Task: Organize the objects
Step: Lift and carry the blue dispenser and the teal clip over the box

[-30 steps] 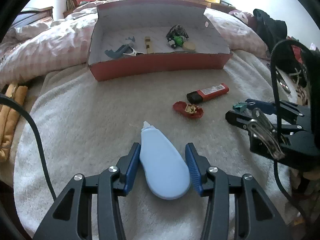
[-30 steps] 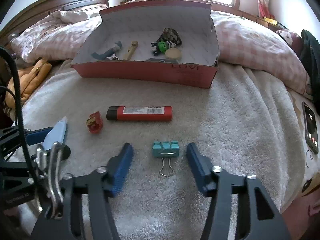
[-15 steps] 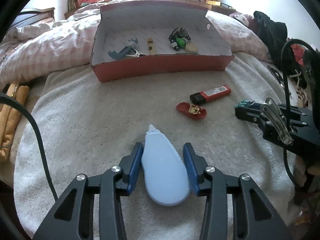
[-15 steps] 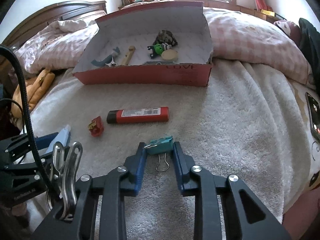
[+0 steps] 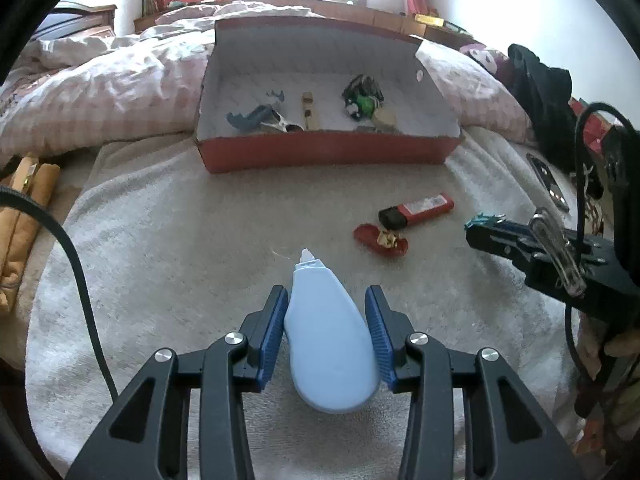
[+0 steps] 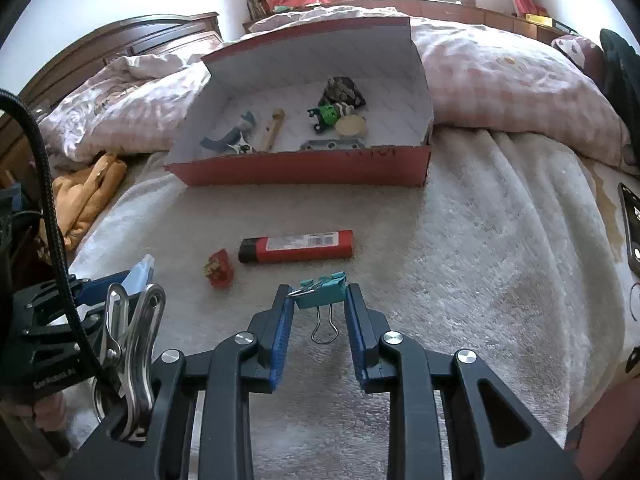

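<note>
Far left, an orange cloth bundle point(image 6: 86, 196) lies off the edge of the cream blanket point(image 5: 180, 248) that covers the bed. Left gripper point(image 5: 326, 300) low over the blanket, its blue pads closed against both flanks of a pale blue correction-tape dispenser point(image 5: 330, 344); the jaws have just drawn in on it, white tip pointing away toward the box. Whether the dispenser rests on the blanket or is lifted clear, cannot tell. To its right, on the blanket: a small red trinket point(image 5: 380, 238) with a gold piece on it, then just beyond and beside it a red lighter point(image 6: 298, 246) with black cap and barcode label, lying flat. Further right, right gripper point(image 6: 318, 294) clamped on a teal binder clip point(image 6: 322, 294), pads pressed on the clip's two ends, wire handle hanging down between the fingers point(image 6: 282, 332), clip seemingly raised off the blanket. At the back, centre, red cardboard box point(image 6: 304, 170) open, white inside, against the pink checked quilt point(image 6: 500, 80); in it, left to right: a blue-grey tool point(image 6: 230, 138), a wooden stick point(image 6: 272, 128), a green and black toy point(image 6: 328, 116), a pale round disc point(image 6: 350, 126). Far right edge, a dark phone point(image 6: 632, 236) lying on the bedding
</note>
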`<state>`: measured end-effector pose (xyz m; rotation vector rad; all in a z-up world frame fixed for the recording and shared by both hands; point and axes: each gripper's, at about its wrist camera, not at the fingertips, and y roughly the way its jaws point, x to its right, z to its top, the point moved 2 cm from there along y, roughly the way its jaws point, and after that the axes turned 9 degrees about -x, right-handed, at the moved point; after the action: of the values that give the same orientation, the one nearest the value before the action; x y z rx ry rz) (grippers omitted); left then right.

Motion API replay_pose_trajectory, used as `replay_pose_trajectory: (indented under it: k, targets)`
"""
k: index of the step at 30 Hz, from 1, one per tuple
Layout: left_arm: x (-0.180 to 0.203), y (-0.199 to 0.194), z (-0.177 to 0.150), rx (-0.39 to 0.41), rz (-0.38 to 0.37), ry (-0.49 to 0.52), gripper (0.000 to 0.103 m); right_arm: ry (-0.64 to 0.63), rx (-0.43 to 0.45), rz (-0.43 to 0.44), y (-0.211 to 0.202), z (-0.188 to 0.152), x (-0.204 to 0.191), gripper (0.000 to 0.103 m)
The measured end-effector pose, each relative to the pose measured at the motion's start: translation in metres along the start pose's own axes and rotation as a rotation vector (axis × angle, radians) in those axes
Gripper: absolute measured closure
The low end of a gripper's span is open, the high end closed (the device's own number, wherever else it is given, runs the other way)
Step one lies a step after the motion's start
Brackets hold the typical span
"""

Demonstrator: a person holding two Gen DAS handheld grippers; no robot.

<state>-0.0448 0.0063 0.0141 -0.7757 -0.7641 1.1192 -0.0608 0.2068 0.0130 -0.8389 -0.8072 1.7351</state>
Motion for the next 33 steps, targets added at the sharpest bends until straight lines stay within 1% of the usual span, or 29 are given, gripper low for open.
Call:
replay_pose_trajectory:
  k: [8,12,20,28,33]
  targets:
    - [-0.004,-0.009,0.008,0.024,0.006,-0.011,0.063,-0.008,0.019,0.019,-0.007,0.003,-0.004,0.076]
    - [-0.006,-0.013,0.014,0.037,0.002,-0.017,0.063,-0.006,0.023,0.042,-0.01,0.005,-0.005,0.076]
    - [-0.008,-0.021,0.029,0.074,0.012,-0.012,0.063,-0.025,0.035,0.043,-0.014,0.012,-0.008,0.076]
    - [-0.009,-0.028,0.049,0.11,0.015,-0.008,0.063,-0.046,0.047,0.035,-0.018,0.028,-0.011,0.076]
    - [-0.008,-0.03,0.068,0.135,0.028,0.0,0.063,-0.073,0.057,0.026,-0.021,0.046,-0.015,0.076]
